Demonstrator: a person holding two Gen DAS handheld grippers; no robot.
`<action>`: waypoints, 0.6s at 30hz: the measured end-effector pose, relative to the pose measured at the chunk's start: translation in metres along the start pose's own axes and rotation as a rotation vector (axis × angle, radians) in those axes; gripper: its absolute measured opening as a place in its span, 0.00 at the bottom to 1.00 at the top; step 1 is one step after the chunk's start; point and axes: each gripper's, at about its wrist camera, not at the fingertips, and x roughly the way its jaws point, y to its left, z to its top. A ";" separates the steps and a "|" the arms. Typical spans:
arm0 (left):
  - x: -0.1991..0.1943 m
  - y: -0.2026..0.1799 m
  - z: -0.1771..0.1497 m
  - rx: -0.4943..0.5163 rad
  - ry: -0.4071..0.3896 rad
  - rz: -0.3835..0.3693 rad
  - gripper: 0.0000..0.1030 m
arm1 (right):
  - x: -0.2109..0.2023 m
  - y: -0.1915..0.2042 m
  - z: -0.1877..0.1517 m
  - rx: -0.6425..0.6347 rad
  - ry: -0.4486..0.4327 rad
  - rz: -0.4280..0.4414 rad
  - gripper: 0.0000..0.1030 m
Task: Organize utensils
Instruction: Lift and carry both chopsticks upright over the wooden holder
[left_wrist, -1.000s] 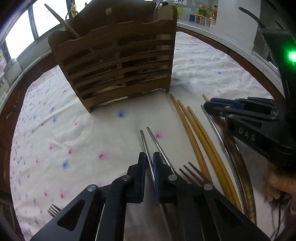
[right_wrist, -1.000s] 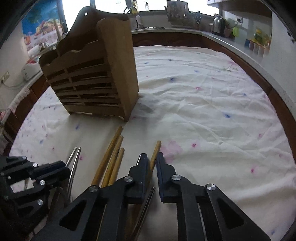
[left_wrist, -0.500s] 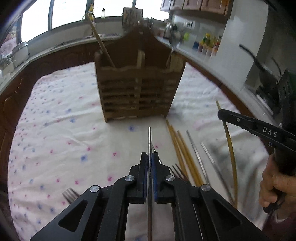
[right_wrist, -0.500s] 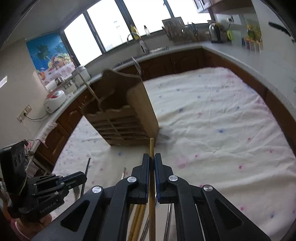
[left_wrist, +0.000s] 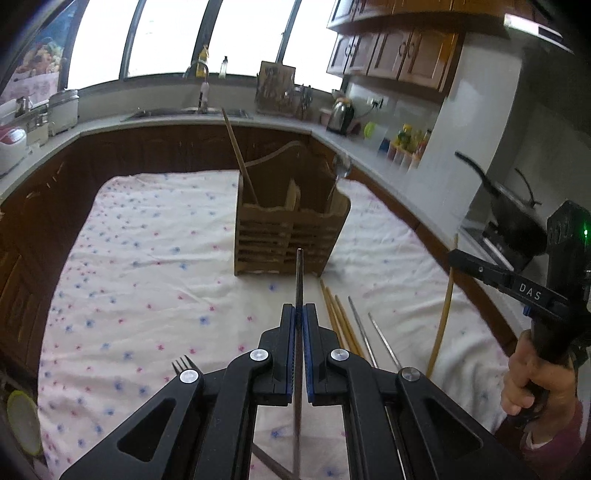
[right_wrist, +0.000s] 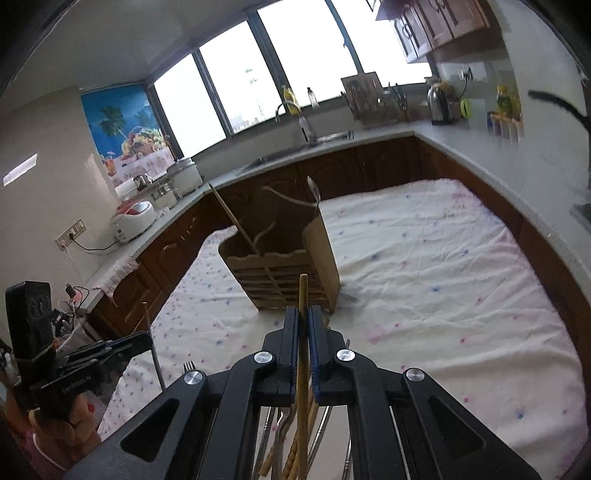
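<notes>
— Now, item one, far left: what does my left gripper have?

— Jaws closed tight on a metal chopstick, clear of the table. Its long axis runs straight ahead along the fingers, tip aimed at the slatted front of the wooden utensil holder, which stands ahead and lower on the flowered tablecloth.

— Item two, between the hands?

— I log a fork near my left fingers, three wooden chopsticks and two more metal ones lying loose, all pointing roughly toward the holder.

— Item three, my right gripper?

— Pinched shut on a single wooden chopstick, likewise lifted, its axis forward and its tip over the holder's near front corner as that camera sees it. The right hand looks a shade nearer the holder, though I can't say so firmly.

— What can't I catalogue?

— The holder's compartments: I see a divider, one slanted stick and a spoon standing in it, but not the insides. Both held chopsticks' rear ends are cut off behind the fingers, and the pile under my right gripper is a blur.
</notes>
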 end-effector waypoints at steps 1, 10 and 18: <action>-0.004 0.000 0.000 -0.002 -0.009 -0.003 0.02 | -0.004 0.002 0.002 -0.003 -0.011 -0.002 0.05; -0.042 0.001 -0.002 -0.009 -0.091 -0.010 0.01 | -0.027 0.008 0.014 -0.027 -0.087 -0.004 0.05; -0.049 0.004 0.002 -0.013 -0.131 -0.009 0.01 | -0.032 0.008 0.020 -0.028 -0.117 0.001 0.05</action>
